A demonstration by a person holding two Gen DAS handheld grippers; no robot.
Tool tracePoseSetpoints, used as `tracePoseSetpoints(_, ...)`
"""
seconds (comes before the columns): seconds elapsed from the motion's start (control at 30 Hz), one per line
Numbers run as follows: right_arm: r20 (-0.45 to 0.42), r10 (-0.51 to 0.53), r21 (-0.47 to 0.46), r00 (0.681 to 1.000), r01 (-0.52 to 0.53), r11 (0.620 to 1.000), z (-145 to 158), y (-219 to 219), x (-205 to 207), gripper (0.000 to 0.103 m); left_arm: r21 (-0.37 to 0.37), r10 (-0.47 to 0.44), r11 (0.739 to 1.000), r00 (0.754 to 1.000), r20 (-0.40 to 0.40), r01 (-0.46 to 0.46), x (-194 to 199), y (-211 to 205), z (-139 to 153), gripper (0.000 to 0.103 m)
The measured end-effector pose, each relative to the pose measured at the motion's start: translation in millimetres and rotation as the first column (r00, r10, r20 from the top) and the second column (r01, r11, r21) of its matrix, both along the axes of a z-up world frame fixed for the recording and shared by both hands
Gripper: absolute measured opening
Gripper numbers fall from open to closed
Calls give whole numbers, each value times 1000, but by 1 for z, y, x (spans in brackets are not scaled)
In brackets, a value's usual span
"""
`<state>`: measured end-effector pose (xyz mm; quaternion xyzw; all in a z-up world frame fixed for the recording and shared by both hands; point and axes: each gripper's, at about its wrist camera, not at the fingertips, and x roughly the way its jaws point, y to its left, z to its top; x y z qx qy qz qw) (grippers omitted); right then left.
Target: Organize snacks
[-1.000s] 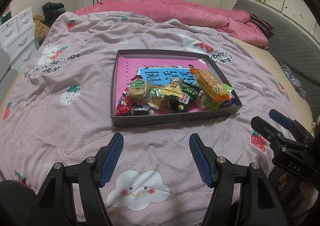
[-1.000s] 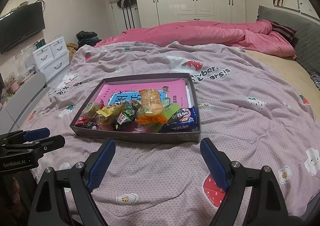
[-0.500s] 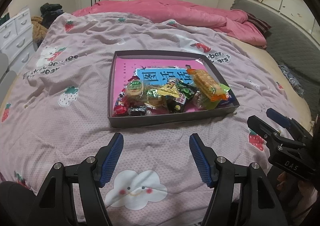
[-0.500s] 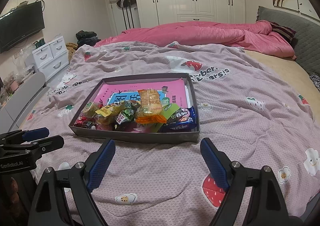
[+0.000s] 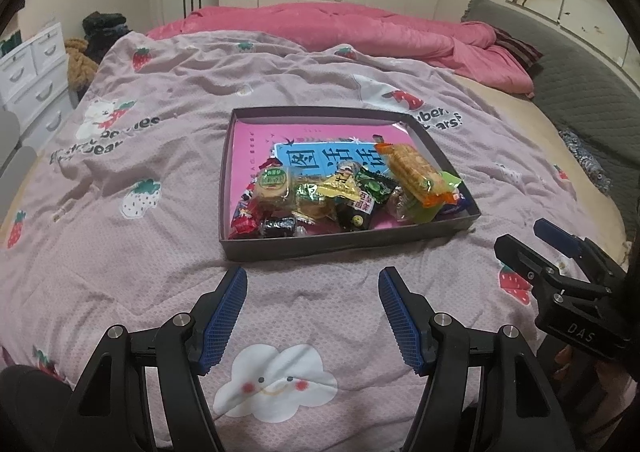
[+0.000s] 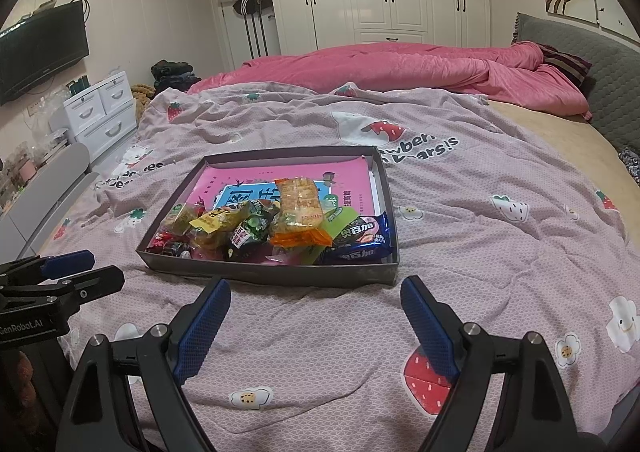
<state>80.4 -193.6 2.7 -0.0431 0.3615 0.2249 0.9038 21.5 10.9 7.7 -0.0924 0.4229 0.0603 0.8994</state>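
Left gripper [image 5: 312,310] and right gripper [image 6: 316,318], each released with blue pads spread wide and nothing between them, hover low over the bed near the tray's near wall. Pink strawberry-print bedspread [image 5: 132,236] covers the bed; a rumpled pink duvet [image 6: 400,72] lies at its far end. Shallow grey tray [image 5: 344,244] rests mid-bed, lined with a pink printed sheet [image 5: 248,148]. Snacks are heaped along its near side: orange-wrapped crackers [image 6: 298,208] on top, blue biscuit pack [image 6: 358,242] at the near right corner, small red candies [image 5: 244,222] at the near left.
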Motion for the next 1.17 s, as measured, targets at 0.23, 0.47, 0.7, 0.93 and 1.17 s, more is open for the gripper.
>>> tracePoseSetpoints(0.23, 1, 0, 0, 1000, 0, 1000, -1, -2, 1, 87, 10, 2, 1000, 1000, -4, -2, 0, 0, 0, 70)
tracePoseSetpoints(0.47, 1, -1, 0, 1000, 1, 1000, -1, -3, 2, 87, 15, 12, 1000, 1000, -21, -12, 1, 1, -3, 70)
tracePoseSetpoints(0.7, 0, 1, 1, 1000, -1, 1000, -1, -4, 2, 90, 22, 18, 1000, 999, -29, -17, 2, 1, -4, 70)
tracePoseSetpoints(0.93, 1, 2, 1, 1000, -2, 1000, -1, -4, 3, 91, 27, 19, 999, 999, -37, -18, 3, 0, -7, 70)
tracePoseSetpoints(1.17, 7, 4, 5, 1000, -4, 1000, -4, -5, 8, 93, -4, 82, 997, 997, -13, -82, 6, 15, -9, 70)
